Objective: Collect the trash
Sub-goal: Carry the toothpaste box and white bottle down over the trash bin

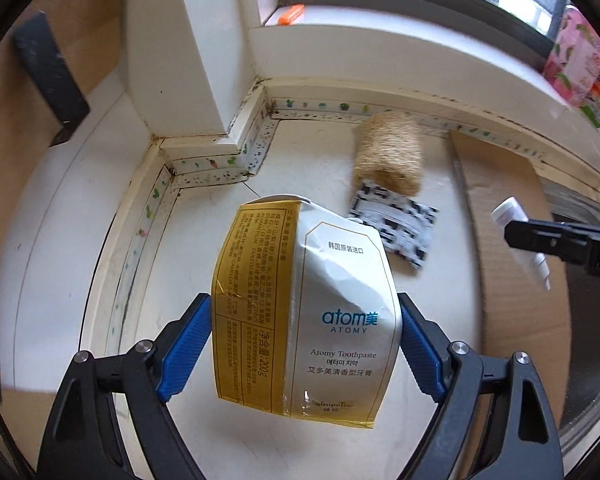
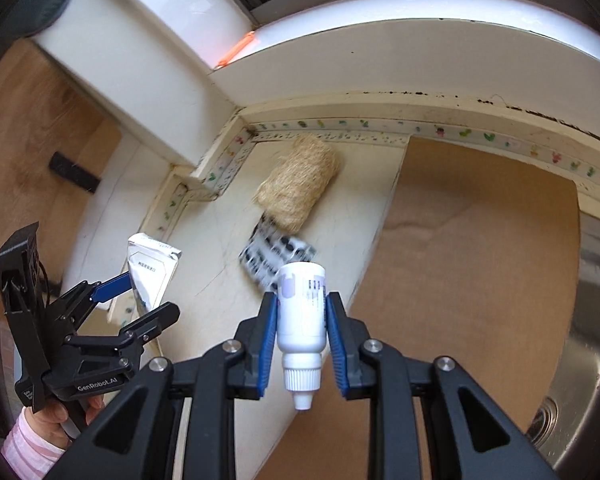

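Two grippers are each holding one piece of trash above the white worktop [image 1: 80,200]: the left gripper [image 1: 305,334] is clamping a crumpled toothpaste box [image 1: 340,312], the right gripper [image 2: 301,334] a small white bottle [image 2: 302,312] (cap toward the camera). One twine roll [image 2: 298,182] and one patterned packet [image 2: 274,256] are lying there; only the right view is showing the sink [image 2: 592,320].

Twine roll [image 2: 298,182] behind patterned packet [image 2: 274,254].
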`<state>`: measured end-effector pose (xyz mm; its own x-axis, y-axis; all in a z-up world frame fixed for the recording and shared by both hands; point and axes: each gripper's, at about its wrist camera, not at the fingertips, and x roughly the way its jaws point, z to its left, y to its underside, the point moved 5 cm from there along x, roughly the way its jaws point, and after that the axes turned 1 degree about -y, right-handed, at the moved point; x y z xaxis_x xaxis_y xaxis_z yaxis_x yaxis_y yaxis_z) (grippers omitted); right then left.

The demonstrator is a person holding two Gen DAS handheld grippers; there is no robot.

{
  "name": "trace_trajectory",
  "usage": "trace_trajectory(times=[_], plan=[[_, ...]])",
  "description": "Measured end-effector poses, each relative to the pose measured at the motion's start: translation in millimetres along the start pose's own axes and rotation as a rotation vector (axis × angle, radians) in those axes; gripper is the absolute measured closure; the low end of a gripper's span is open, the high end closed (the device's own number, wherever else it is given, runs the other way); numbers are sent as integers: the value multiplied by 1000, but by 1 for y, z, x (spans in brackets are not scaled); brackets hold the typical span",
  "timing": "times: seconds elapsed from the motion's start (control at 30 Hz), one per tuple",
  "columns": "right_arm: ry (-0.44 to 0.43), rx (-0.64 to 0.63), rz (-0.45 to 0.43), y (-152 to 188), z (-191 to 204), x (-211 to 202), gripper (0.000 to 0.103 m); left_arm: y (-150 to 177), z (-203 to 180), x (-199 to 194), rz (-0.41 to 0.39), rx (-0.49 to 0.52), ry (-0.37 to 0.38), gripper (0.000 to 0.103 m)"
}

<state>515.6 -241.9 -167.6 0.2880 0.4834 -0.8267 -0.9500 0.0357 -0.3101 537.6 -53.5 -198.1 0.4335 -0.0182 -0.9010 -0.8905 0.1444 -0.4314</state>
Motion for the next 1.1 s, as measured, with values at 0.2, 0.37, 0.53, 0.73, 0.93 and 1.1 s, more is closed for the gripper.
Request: trace_trajectory(times=[0.2,0.37,0.53,0.73,0.93,1.1], plan=[[-13,-64,-38,40,32,-52,79,30,-31,-74,-72,-22,69,16],[-2,-101,-80,91,57,-108,79,79,-63,-145,-158,-26,159,16],[25,-119,-113,154,80,-160,79,145,-84,-200,-191,-15,234,16],[66,-119,-131,238,104,-197,79,225,-100,-241,-205,20,306,16],[63,-110,-116,324,122,-199,79,303,-101,-253,-202,62,314,16],[27,-136,-48,384,126,-169,79,373,-89,-236,-164,16,283,16]])
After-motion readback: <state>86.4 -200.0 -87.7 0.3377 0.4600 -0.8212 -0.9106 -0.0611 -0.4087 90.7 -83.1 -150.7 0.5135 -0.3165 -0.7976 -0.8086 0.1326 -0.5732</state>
